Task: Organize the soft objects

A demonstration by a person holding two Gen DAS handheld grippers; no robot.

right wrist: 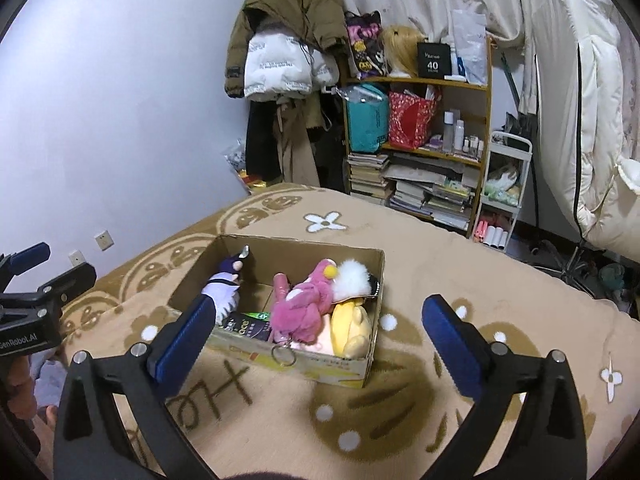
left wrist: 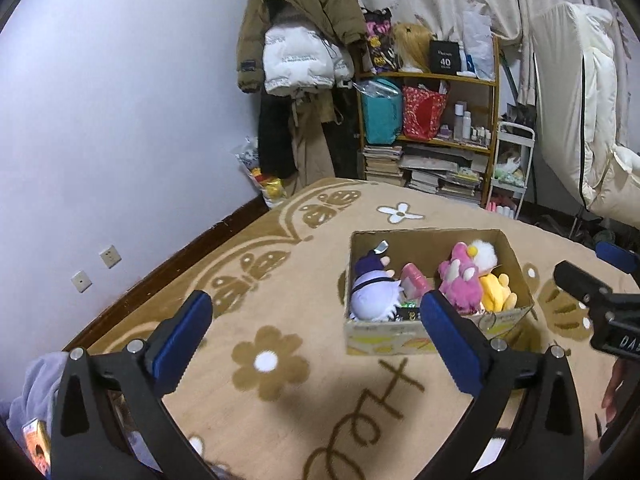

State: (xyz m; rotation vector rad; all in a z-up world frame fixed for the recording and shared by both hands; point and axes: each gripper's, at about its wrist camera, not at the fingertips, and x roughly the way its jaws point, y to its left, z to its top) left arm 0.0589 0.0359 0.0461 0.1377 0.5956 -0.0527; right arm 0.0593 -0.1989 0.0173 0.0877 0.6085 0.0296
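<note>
cardboard box [right wrist: 372, 276] sits open on the tan flowered blanket [right wrist: 460, 264] ahead of me, with a pink plush [right wrist: 304, 304], a yellow plush [right wrist: 352, 328], a white fluffy toy [right wrist: 354, 280] and a purple-and-white doll [right wrist: 224, 286] inside it. my left gripper [left wrist: 316, 332] and my right gripper [right wrist: 320, 334] both hover above the blanket with jaws spread wide and nothing between them.

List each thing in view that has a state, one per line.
cardboard box: open-topped, on the blanket
pink plush: inside the box
yellow plush: inside the box, beside the pink one
purple doll: inside the box
left tool: open, empty
right tool: open, empty
</note>
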